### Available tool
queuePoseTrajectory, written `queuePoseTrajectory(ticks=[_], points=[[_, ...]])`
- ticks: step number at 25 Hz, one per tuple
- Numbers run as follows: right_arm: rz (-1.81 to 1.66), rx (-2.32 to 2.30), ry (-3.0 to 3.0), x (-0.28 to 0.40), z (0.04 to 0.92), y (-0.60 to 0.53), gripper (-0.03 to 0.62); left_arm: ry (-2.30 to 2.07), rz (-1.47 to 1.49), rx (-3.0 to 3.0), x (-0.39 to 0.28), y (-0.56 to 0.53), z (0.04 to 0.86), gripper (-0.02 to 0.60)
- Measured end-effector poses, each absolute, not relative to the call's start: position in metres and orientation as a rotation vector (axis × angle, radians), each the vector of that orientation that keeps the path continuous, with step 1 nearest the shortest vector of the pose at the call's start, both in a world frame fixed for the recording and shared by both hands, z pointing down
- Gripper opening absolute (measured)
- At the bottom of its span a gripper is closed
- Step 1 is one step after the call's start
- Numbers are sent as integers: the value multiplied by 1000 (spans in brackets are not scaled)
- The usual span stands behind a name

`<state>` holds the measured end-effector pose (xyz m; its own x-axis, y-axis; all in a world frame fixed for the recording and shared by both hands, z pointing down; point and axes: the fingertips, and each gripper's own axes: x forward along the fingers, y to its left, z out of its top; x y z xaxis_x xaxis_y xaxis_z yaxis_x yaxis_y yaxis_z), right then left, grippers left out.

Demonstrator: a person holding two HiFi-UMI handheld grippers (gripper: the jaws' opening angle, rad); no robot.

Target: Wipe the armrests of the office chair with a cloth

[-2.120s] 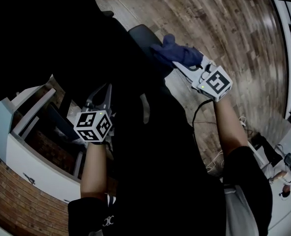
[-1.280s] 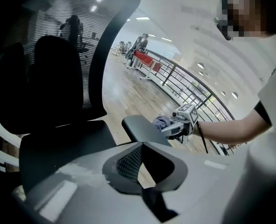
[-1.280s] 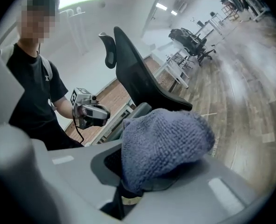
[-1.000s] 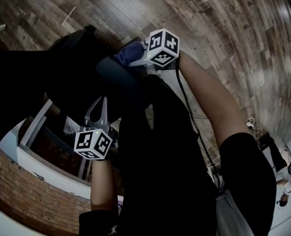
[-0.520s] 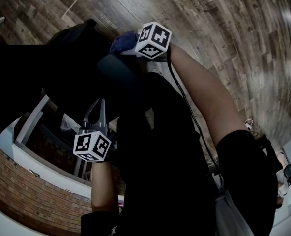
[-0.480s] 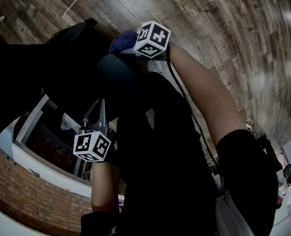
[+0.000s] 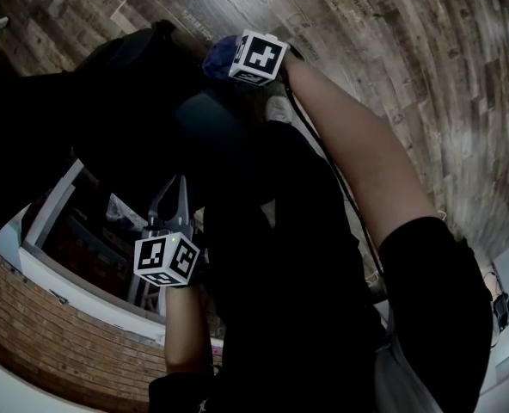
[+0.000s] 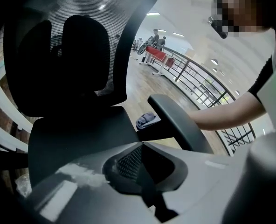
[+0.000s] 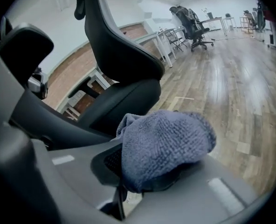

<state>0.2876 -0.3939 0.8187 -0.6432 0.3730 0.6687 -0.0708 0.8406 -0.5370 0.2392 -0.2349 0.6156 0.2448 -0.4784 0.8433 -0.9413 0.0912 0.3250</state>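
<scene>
The black office chair fills the head view's left, its right armrest [image 7: 207, 120] a long dark pad. My right gripper [image 7: 234, 62] is at that pad's far end, shut on a bunched blue cloth [image 7: 218, 53]. In the right gripper view the cloth [image 9: 163, 141] bulges out of the jaws of the gripper [image 9: 128, 186], with the chair's seat [image 9: 124, 101] just behind. The left gripper view shows the armrest [image 8: 177, 120] with the cloth [image 8: 147, 120] at its end. My left gripper [image 7: 174, 194] hangs beside the chair, jaws together, holding nothing [image 8: 142, 148].
Wood-plank floor [image 7: 392, 50] spreads around the chair. A white desk [image 7: 65, 274] against a brick wall lies at lower left. Other office chairs and desks [image 9: 194, 22] stand far off. A railing [image 8: 198, 78] runs behind the armrest.
My right gripper has carried the cloth along the armrest toward its far end, away from me. The left gripper has stayed almost in place.
</scene>
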Motion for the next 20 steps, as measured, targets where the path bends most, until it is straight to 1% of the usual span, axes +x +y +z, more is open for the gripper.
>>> queuePoseTrajectory(ticks=[6,8,10,14,20], points=[[591,-26,-2116,295,854,-398,57,-1373,595,1518,238,-226,621,6],[639,36,-2112,299,854,-396,57,-1363,596,1524,240,-224,618,6],[735,28,-2125,301,841,-387,57,-1353,598,1538,243,-223,613,6],[758,-35,-2129,323,817,-374,57,-1344,597,1562,245,-224,604,6],[926,-165,-2146,338,781,-321,58,-1326,579,1610,256,-229,588,6]])
